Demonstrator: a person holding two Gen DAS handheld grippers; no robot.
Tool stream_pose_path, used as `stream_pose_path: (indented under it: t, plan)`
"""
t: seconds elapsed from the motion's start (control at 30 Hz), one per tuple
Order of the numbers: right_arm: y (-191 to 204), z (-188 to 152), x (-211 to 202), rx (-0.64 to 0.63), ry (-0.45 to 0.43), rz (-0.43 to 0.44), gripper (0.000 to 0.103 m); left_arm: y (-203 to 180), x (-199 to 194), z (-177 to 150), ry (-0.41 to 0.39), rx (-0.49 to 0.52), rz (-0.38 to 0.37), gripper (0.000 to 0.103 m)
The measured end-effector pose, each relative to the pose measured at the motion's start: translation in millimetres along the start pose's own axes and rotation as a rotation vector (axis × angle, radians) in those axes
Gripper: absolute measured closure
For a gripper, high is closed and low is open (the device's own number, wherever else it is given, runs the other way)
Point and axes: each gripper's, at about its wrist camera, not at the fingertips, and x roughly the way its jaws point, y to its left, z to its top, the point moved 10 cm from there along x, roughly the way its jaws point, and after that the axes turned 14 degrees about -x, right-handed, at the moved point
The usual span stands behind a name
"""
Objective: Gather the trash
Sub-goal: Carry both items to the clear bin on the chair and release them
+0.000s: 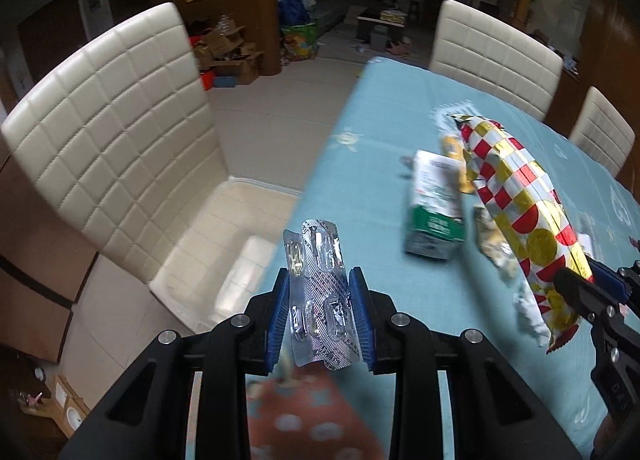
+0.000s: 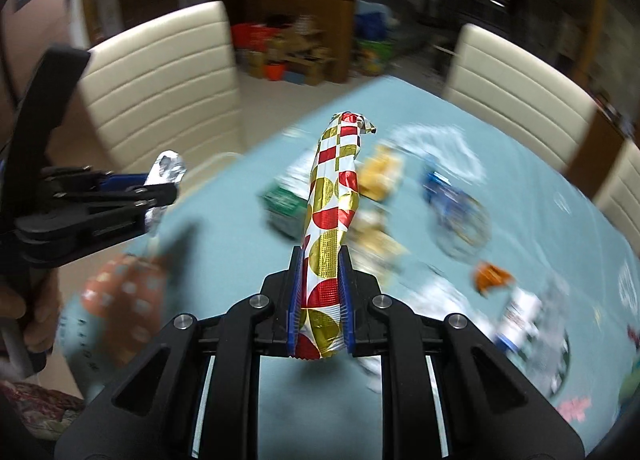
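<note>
The blister pack [image 1: 320,300], a silver foil strip with clear capsule pockets, was held upright above the near edge of the table [image 1: 376,108], pinched by its long edges between the blue pads [image 1: 362,324] of the left gripper [image 1: 322,320]; from the right wrist it appeared as a crumpled silver strip [image 2: 164,176] in the same claw [image 2: 160,196]. The wrapper [image 2: 330,244], a long foil bag chequered in red, gold and white, was clamped near its tail by the right gripper [image 2: 320,300] and stood out over the table, its far end twisted; in the left view the same wrapper [image 1: 520,212] arched from the right claw [image 1: 576,284], whose jaws were pressed onto it. Both loads appeared to be in carriage, as the blur of the tabletop suggested. To do this step well, the grip on each should probably be kept firm but not crushing: the blister pack was gripped edge-on and could buckle or spring out, while the slick wrapper, gripped far from its middle, could droop or slide free; slow, level travel towards a bin, which was not in view, seemed advisable. On the table lay a green-and-white carton [image 1: 436,204], yellow scraps [image 1: 456,156], white paper [image 1: 528,308], a blue packet [image 2: 448,192] and an orange scrap [image 2: 492,276], with cream chairs [image 1: 120,132] around. The carton's print was too blurred to read; no brand or writing was legible on any item.
</note>
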Motion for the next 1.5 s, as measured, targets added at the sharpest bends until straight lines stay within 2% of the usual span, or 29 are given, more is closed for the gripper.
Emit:
stream_pose_path:
  t: [0.13,0.23,0.4,0.47,0.5,0.63,0.8,1.03,1.07,1.1,1.13,1.17,1.2,1.33,1.5]
  plan:
    - [43,34,16,-0.094,-0.025,0.062,0.084,48,5,22,-0.01,-0.066,0.047,0.073]
    - [65,55,30,-0.13,-0.03,0.101,0.084,68,11,32,-0.009,-0.095,0.062,0.072]
    - [81,85,53,-0.148,-0.032,0.125,0.084,84,23,48,-0.018,-0.136,0.063,0.06]
    - [81,90,60,-0.137,-0.026,0.127,0.084,88,27,55,-0.032,-0.142,0.072,0.022]
    - [78,90,64,-0.133,-0.021,0.129,0.084,90,28,59,-0.045,-0.143,0.083,0.018]
    - [77,87,80,-0.134,0.018,0.142,0.084,98,33,64,-0.061,-0.142,0.103,0.017]
    - [89,87,101,-0.171,0.053,0.174,0.084,115,45,51,-0.002,-0.187,0.127,0.017]
    - [106,99,112,-0.206,0.038,0.215,0.08,140,47,35,0.027,-0.247,0.164,0.017]
    - [106,100,113,-0.206,0.036,0.21,0.078,144,47,34,0.03,-0.258,0.165,0.017]
    - [105,102,114,-0.204,0.033,0.198,0.064,147,48,33,0.032,-0.269,0.169,0.017]
    - [102,103,113,-0.193,0.027,0.183,0.03,151,48,32,0.036,-0.279,0.179,0.017]
    - [99,104,111,-0.178,0.012,0.175,0.014,153,48,31,0.041,-0.29,0.18,0.017]
    - [95,106,107,-0.161,-0.01,0.171,0.009,155,47,30,0.042,-0.3,0.177,0.017]
    - [85,100,102,-0.14,0.003,0.156,0.01,154,43,29,0.033,-0.301,0.182,0.017]
    - [64,81,89,-0.074,0.018,0.128,0.01,127,39,26,0.033,-0.256,0.153,0.017]
